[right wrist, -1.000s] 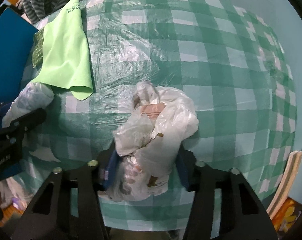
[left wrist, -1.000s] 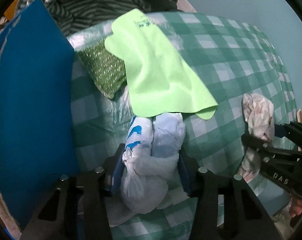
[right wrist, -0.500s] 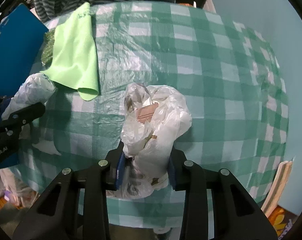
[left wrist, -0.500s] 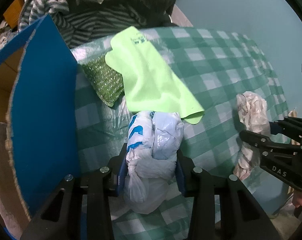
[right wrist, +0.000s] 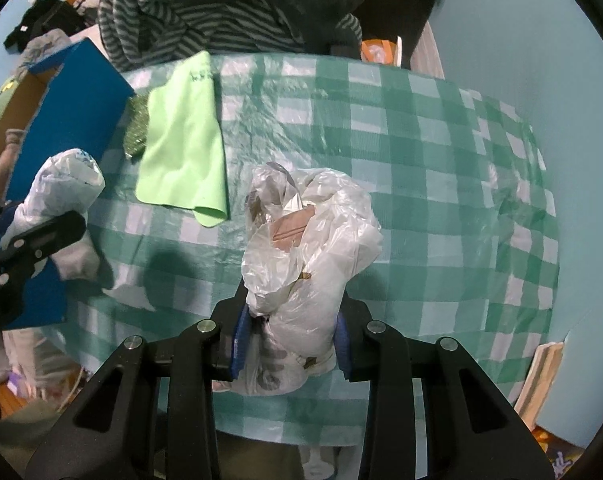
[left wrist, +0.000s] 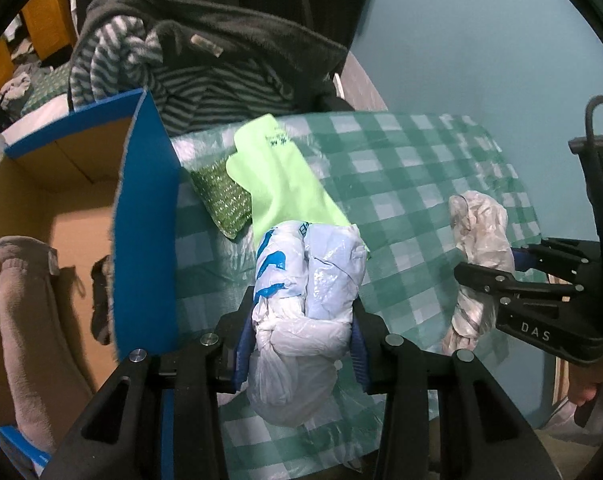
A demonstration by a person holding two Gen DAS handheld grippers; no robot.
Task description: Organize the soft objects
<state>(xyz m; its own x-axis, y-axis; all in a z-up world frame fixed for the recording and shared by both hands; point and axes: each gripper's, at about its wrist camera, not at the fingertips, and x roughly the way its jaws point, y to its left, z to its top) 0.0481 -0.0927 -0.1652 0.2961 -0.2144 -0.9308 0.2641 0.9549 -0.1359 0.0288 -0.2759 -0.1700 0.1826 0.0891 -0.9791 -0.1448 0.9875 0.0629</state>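
My left gripper (left wrist: 301, 340) is shut on a knotted white and blue plastic bag (left wrist: 307, 276) and holds it above the checked table, beside the blue cardboard box (left wrist: 143, 220). My right gripper (right wrist: 289, 340) is shut on a crumpled clear and white plastic bag (right wrist: 309, 240), also lifted off the table. Each bag shows in the other view: the clear bag (left wrist: 477, 236) at the right, the blue-print bag (right wrist: 61, 192) at the left. A lime green cloth (left wrist: 279, 176) and a green glittery scrubber (left wrist: 221, 200) lie on the table by the box.
The open box holds a grey-pink sock or garment (left wrist: 25, 312) and a dark item (left wrist: 101, 300). Striped and dark clothing (left wrist: 205, 68) is piled behind the green checked table (right wrist: 441, 152). A light blue wall stands at the right. Books (right wrist: 541, 376) lean below the table's right edge.
Both grippers have risen with their bags, lifting them off the table. The left view now looks down into the open box, which was seen only from the side before.
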